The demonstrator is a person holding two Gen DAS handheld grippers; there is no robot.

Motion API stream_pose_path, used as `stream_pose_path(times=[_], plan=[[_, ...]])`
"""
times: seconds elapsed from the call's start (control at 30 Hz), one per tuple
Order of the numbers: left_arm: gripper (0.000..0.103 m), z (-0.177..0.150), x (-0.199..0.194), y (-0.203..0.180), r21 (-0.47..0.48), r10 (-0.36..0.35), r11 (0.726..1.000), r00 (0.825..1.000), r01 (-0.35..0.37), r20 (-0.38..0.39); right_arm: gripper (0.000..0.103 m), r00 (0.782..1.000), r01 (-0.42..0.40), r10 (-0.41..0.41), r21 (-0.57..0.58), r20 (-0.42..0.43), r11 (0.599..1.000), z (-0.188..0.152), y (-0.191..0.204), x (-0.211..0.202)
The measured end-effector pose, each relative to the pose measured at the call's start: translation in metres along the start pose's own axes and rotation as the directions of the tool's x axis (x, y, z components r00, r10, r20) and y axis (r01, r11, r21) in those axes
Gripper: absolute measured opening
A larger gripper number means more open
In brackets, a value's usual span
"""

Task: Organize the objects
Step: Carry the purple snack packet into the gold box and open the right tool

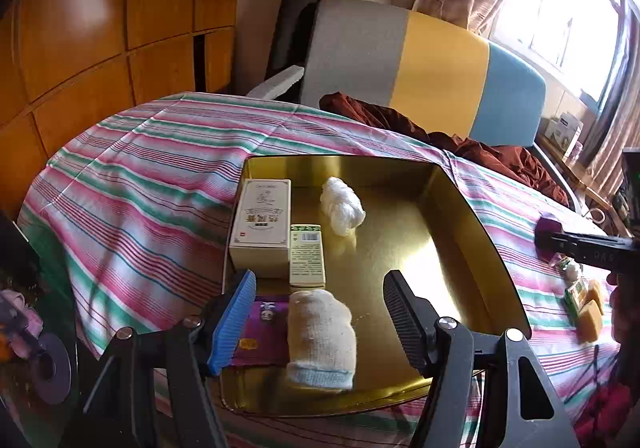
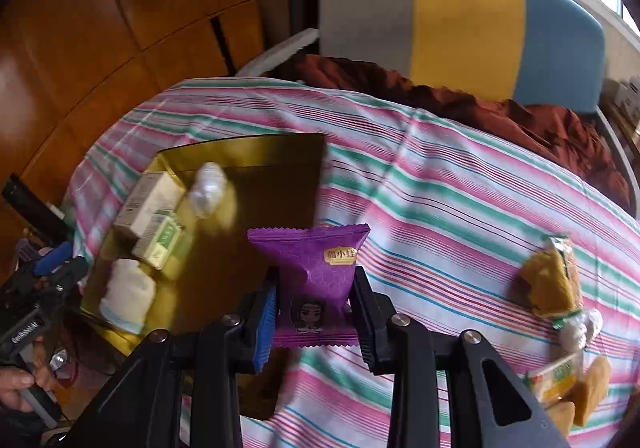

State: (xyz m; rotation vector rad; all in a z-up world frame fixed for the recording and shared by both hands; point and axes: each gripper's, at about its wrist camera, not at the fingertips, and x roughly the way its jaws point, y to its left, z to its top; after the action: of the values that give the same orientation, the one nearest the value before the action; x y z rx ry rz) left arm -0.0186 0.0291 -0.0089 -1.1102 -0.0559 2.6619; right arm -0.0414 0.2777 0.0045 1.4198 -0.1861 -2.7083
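A gold tray [image 1: 420, 248] rests on the striped bedspread. It holds a cream box [image 1: 262, 224], a small green box [image 1: 307, 254], a white cotton wad [image 1: 342, 206], a rolled white bandage [image 1: 322, 340] and a purple packet [image 1: 262, 328]. My left gripper [image 1: 320, 312] hovers open over the tray's near end. The roll lies below, between its fingers, and clear of both pads. My right gripper [image 2: 314, 300] is shut on another purple snack packet [image 2: 316, 272], held above the bedspread just right of the tray [image 2: 260, 152].
Wrapped yellow cakes and snack packs [image 2: 556, 288] lie on the bedspread at the right. A crumpled dark red cloth [image 1: 480, 148] sits at the far side before a grey, yellow and blue headboard [image 1: 440, 60]. Wooden cabinets [image 1: 100, 28] stand at the left. A hand [image 2: 20, 380] grips the left tool.
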Motion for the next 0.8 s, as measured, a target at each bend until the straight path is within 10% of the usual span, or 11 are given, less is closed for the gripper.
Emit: stream_pose_path(times=[0.47,0.8], plan=[[0.073,-0.014,-0.009,0.055,-0.126,0.015,0.992,1.000,-0.015,-0.001,0.034,0.968,-0.039,0.029,-0.036,-0.250,0.999,0.012,0.104,0.118],[0.073,-0.019,-0.008,0.067,-0.156,0.014,0.988,1.000,-0.014,-0.001,0.048,0.955,-0.202,0.220,0.106,-0.201,0.974,0.009,0.094,0.111]])
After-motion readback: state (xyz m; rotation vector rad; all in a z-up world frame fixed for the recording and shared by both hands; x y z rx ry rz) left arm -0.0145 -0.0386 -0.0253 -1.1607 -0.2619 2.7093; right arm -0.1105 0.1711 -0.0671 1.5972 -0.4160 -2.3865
